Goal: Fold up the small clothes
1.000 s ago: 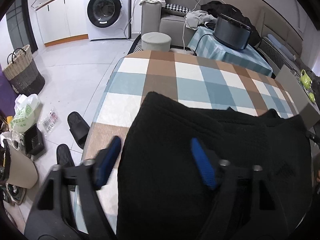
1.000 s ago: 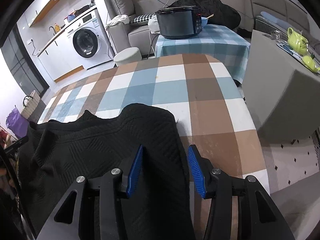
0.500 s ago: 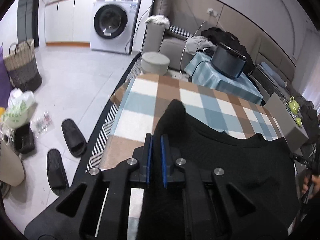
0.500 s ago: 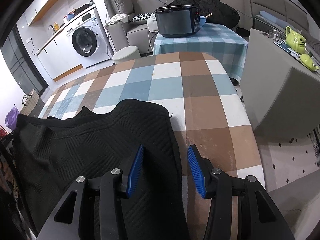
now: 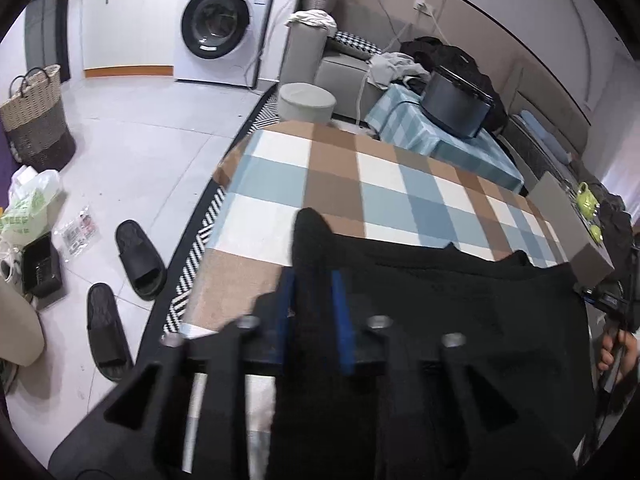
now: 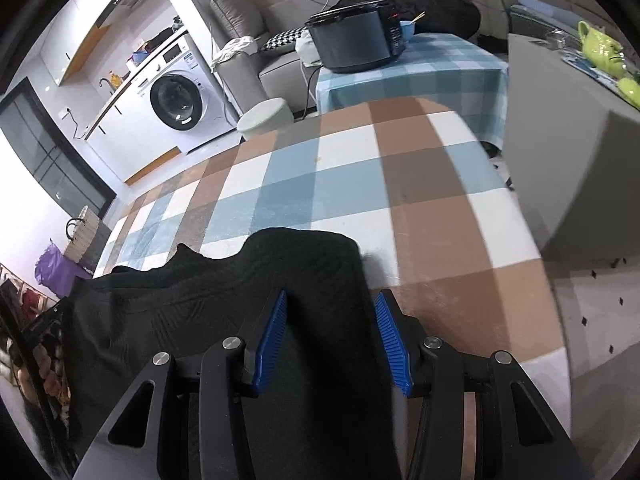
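A black textured garment (image 5: 460, 312) lies on the near part of the checked table (image 5: 360, 176). In the left wrist view my left gripper (image 5: 314, 308) has its blue pads partly apart, with the garment's left corner standing up between them. In the right wrist view the same garment (image 6: 208, 304) spreads to the left, and my right gripper (image 6: 330, 328) is open with the garment's right edge lying between its blue pads (image 6: 270, 336).
Black slippers (image 5: 140, 256), bags and a wicker basket (image 5: 36, 120) are on the floor to the left. A grey stool (image 5: 306, 100), a washing machine (image 5: 218, 28), a sofa and a side table with a black cooker (image 6: 356, 40) stand beyond. A grey cabinet (image 6: 568, 140) stands on the right.
My left gripper shut on the garment's left corner and lifted it, and its pads have now parted somewhat. My right gripper stayed open over the right edge.
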{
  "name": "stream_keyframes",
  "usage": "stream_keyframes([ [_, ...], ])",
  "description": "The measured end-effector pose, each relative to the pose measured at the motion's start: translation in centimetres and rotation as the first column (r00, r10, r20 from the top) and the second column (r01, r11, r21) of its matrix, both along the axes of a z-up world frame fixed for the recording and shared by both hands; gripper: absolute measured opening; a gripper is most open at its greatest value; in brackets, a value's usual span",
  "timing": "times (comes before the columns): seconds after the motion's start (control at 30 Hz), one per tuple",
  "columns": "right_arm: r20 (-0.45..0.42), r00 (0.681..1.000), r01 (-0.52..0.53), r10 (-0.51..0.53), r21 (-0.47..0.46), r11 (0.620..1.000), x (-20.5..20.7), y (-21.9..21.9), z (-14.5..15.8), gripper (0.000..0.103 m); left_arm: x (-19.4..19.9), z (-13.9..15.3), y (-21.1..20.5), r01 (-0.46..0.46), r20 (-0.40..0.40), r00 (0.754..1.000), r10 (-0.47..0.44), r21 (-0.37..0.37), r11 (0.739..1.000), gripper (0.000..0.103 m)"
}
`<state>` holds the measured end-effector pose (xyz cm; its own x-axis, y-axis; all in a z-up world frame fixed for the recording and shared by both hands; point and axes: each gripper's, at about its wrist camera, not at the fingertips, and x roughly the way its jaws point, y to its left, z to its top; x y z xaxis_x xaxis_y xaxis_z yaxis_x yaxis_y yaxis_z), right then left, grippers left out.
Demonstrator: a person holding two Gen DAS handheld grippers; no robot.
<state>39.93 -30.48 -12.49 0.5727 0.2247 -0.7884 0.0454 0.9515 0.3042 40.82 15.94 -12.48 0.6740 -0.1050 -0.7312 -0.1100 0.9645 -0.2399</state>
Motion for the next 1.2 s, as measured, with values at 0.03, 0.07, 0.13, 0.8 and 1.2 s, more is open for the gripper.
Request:
stream_keyframes([
  [0.03, -0.010, 1.000, -0.001, 0.001, 0.004, 1.000, 0.3, 0.1, -0.3, 0.047, 0.1, 0.0, -0.2, 0.001, 0.001, 1.000, -0.001, 0.002, 1.000, 0.050],
  [0.07, -0.016, 1.000, -0.001, 0.001, 0.011, 1.000, 0.6, 0.2, -0.5, 0.047, 0.2, -0.1, -0.5, -0.001, 0.000, 1.000, 0.001, 0.010, 1.000, 0.056],
  [0.13, -0.015, 1.000, -0.008, 0.009, 0.011, 1.000, 0.8, 0.5, -0.8, 0.031, 0.5, -0.5, -0.8, 0.009, -0.009, 1.000, -0.008, 0.015, 1.000, 0.059],
  [0.8, 0.108, 0.993, 0.054, -0.044, -0.088, 0.995, -1.1, 1.5, 1.2, 0.019, 1.9, -0.3, 0.1, -0.020, 0.023, 0.999, 0.022, -0.063, 0.998, 0.006],
  [1.2, 0.099, 0.994, 0.040, -0.055, 0.152, 0.988, -12.4, -0.7, 3.3, 0.051, -9.3, 1.2, -1.4, -0.002, -0.018, 1.000, 0.002, 0.001, 1.000, 0.068],
])
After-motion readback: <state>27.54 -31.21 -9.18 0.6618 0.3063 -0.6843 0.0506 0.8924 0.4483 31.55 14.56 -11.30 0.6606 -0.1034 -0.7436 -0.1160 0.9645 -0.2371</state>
